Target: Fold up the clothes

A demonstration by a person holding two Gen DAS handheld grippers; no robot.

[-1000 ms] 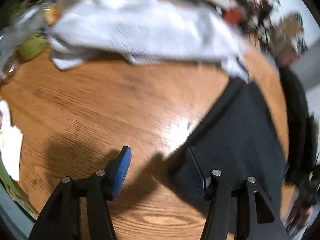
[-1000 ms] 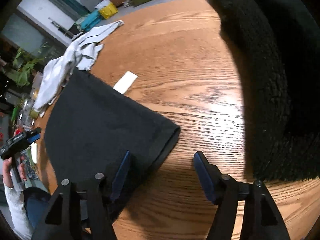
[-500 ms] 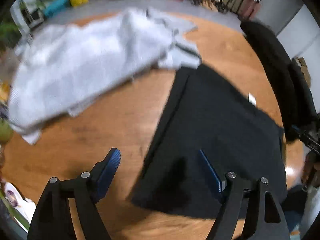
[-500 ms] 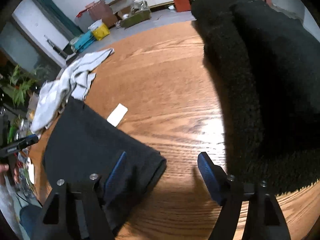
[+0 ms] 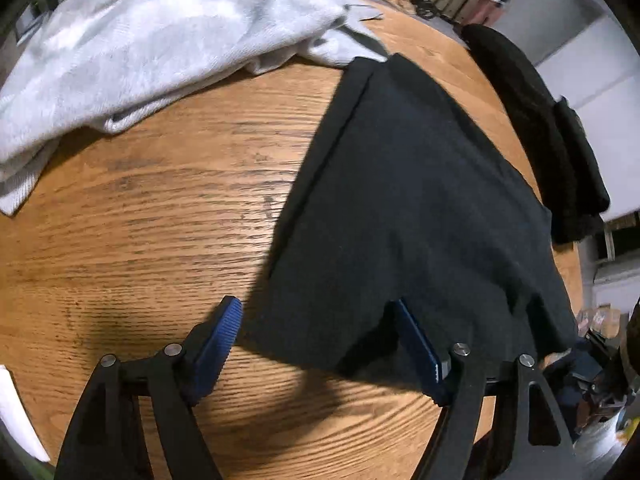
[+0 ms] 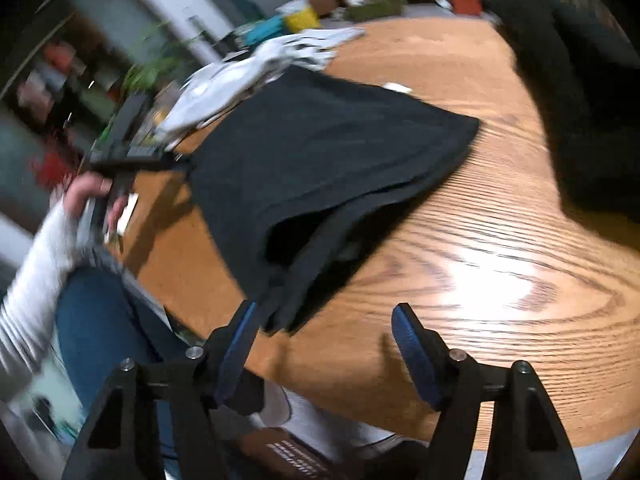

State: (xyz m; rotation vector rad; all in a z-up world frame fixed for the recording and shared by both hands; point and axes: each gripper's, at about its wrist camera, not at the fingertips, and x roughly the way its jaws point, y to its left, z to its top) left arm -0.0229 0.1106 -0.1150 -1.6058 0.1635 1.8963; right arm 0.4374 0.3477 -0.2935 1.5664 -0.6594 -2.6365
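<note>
Left tool (image 5: 316, 330) open above one black garment's (image 5: 412, 200) near corner, right tool (image 6: 324, 320) closing on nothing at its hem, garment flat on wooden counter (image 5: 160, 220), one white garment (image 5: 160, 40) heaped beyond

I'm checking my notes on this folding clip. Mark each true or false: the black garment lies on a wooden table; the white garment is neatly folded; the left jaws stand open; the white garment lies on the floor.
1. The black garment lies on the wooden table. True.
2. The white garment is neatly folded. False: it lies rumpled.
3. The left gripper has open jaws. True.
4. The white garment lies on the floor. False: it is on the table.
</note>
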